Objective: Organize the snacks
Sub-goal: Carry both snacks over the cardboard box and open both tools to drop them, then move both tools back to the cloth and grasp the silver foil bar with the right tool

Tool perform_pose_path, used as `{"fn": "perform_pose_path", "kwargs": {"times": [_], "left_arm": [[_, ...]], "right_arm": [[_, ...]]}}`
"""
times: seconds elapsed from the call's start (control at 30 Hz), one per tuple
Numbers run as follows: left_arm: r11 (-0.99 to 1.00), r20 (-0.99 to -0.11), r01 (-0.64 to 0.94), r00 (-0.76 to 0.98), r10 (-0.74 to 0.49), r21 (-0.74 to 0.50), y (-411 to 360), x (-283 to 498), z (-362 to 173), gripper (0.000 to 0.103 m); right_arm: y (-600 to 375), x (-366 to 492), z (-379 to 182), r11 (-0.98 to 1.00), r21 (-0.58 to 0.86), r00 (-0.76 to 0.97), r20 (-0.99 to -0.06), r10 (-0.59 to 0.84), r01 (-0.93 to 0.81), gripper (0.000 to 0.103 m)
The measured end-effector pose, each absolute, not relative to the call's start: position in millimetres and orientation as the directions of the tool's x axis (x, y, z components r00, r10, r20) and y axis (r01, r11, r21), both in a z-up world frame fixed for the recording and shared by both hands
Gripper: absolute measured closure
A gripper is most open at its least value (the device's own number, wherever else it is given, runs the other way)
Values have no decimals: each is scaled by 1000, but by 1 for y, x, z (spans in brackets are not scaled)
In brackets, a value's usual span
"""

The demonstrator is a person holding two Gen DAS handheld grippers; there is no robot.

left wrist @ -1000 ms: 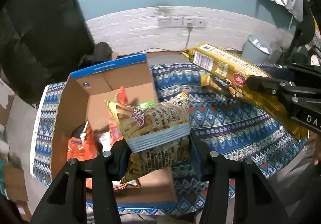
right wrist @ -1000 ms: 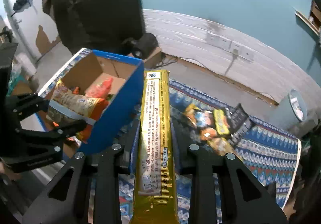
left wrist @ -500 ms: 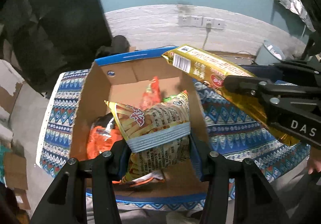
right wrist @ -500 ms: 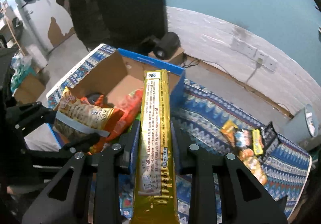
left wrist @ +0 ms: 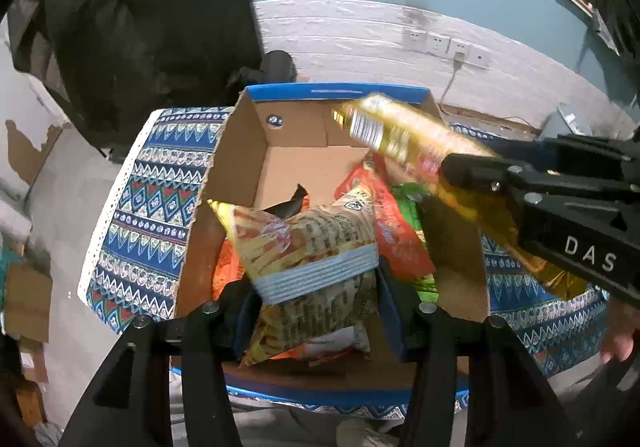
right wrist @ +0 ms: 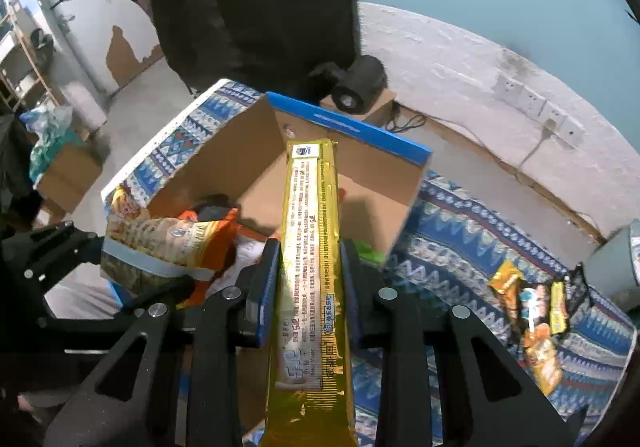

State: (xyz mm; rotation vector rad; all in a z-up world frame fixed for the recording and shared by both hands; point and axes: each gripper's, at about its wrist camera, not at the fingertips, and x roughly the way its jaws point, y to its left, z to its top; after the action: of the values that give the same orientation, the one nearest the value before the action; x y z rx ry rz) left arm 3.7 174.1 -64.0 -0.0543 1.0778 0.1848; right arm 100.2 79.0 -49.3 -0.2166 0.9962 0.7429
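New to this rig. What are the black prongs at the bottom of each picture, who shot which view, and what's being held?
No robot here: a person carries a handheld two-finger tool in each hand, each with a fisheye camera looking along its fingers. The prongs are those fingers. In the left view, the left tool clamps a fries-print snack bag over an open cardboard box already holding snacks. In the right view, the right tool clamps a long gold packet over the same box. More snacks lie on the patterned blue cloth.
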Motion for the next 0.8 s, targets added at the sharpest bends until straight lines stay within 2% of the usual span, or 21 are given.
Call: {"fn": "perform_pose_path", "kwargs": {"times": [0.07,0.17,0.27,0.33,0.4,0.63,0.8], "left_arm": [[981,-883,-185,450,136,57,176,5,-66,43],[979,-881,-185,446,157,81,175,5,-67,38],[982,-880,-175,450,150,78,171,5,-65,37],[983,-877,-167,457,148,79,168,4,-63,31],[984,-870,-159,470,151,84,163,4,-60,30],[991,-865,-115,488,114,66,141,6,-51,30],[996,-862,-67,499,85,59,120,8,-47,30]], "right_arm": [[81,100,-48,731,183,317,-813,488,-657,73],[81,99,-42,731,195,323,-802,503,-654,61],[76,98,-37,735,187,335,-798,500,-652,58],[71,99,-36,740,185,338,-800,496,-646,54],[61,99,-36,751,186,344,-802,489,-634,48],[23,101,-34,785,166,366,-814,450,-596,46],[-4,97,-30,801,130,390,-820,418,-584,38]]}}
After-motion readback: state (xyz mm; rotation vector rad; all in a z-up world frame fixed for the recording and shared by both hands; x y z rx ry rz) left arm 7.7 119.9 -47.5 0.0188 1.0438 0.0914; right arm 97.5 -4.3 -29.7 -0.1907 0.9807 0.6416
